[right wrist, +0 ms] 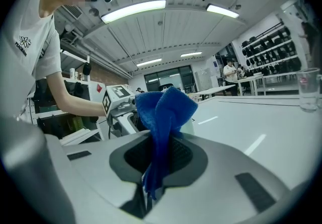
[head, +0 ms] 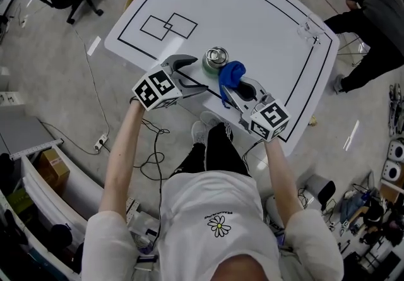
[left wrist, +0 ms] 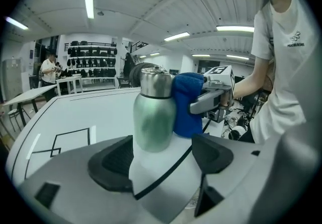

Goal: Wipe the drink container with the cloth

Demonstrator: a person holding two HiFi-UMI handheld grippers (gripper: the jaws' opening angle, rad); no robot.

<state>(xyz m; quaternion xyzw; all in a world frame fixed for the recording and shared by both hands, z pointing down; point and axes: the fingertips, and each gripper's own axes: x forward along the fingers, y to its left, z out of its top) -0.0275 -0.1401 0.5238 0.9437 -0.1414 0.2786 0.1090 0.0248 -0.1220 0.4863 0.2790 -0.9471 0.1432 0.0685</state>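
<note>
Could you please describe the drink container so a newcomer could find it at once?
On the white table with black lines, look at the near edge, ahead of the left gripper's open jaws. The drink container stands upright there, a blue cloth beside it. Unlike the clear glass at the far corner, it is pale green with a silver top.

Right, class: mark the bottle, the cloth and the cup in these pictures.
bottle (left wrist: 153, 122), left gripper view, green body.
cloth (right wrist: 168, 108), right gripper view, upper fold.
cup (right wrist: 307, 89), right gripper view, clear wall.
</note>
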